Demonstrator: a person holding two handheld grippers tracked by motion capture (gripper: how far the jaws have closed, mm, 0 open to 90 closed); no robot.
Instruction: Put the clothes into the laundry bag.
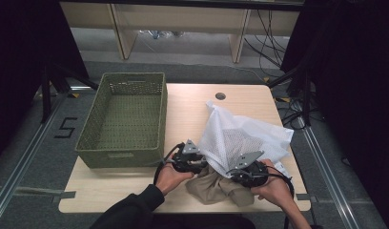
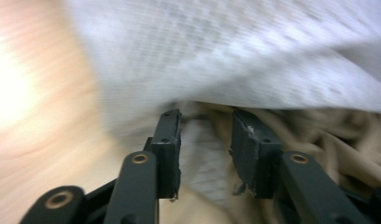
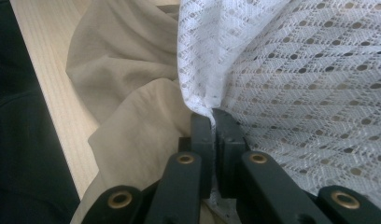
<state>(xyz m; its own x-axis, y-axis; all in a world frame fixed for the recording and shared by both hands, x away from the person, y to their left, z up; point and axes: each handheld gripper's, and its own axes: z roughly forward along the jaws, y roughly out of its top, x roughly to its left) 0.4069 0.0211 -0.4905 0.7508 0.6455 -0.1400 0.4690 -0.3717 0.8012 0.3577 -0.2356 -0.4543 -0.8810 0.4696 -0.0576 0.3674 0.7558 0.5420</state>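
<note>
We note a light wooden tabletop (image 1: 192, 102) standing on a grey floor, with dark curtains to either side and a pale shelf unit behind it. A green woven basket (image 1: 123, 119) sits on the tabletop, just beyond and to the outer side of the left tool (image 1: 196, 164).

We find a white mesh bag (image 1: 240, 136) lying directly ahead of both tools, its near edge raised over a crumpled beige garment (image 1: 216, 188). The garment lies between and below the two tools, partly under the bag's mouth, and reaches the near edge of the tabletop.

In the left gripper view, the left tool (image 2: 205, 144) has its jaws apart. A fold of white mesh (image 2: 202, 158) lies in the gap between them, but we see daylight on both sides and cannot confirm contact. The beige garment (image 2: 328, 135) lies just to the right of this tool and beneath the bag (image 2: 235, 51). This view is blurred.

In the right gripper view, the right tool (image 3: 213, 126) has its jaws pressed together on the hem of the mesh bag (image 3: 296, 65), which bunches at the pinch point. The beige garment (image 3: 132, 93) lies to the left of this tool, touching the bag's edge, with bare tabletop (image 3: 44, 60) farther left.

A hand grips each tool from the near side.
</note>
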